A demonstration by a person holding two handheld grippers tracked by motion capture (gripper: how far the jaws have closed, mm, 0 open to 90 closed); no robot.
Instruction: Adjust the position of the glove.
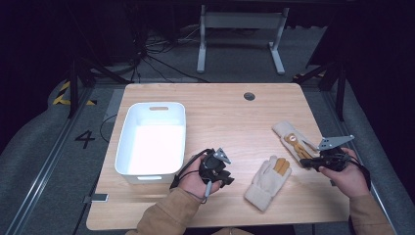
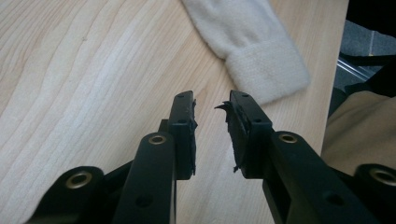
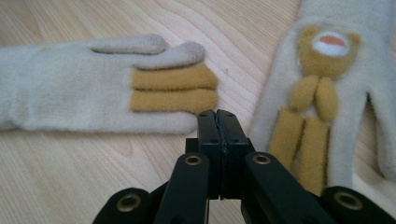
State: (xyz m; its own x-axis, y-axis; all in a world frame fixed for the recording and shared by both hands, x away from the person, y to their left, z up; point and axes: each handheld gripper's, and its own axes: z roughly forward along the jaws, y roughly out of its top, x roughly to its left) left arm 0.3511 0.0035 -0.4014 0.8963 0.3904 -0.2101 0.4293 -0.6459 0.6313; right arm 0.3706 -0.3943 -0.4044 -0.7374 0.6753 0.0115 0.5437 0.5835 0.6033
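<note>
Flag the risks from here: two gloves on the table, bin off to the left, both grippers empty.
1. The right gripper is shut, with its tips between the two gloves; it must open before any grab, or it may just push fabric.
2. The near glove lies close to the table's front edge; a nudge could slide it off.
3. The left gripper's pads look torn, so its grip may slip.

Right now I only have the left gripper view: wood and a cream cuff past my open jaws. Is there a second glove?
Observer: Yes, a bear glove lies right of the plain glove, apart from it.
Operator: Where's the right gripper?
Observer: The right gripper is shut on nothing, with its tips between the two gloves.
Operator: Anywhere to put them?
Observer: A white bin stands on the table's left side.
</note>
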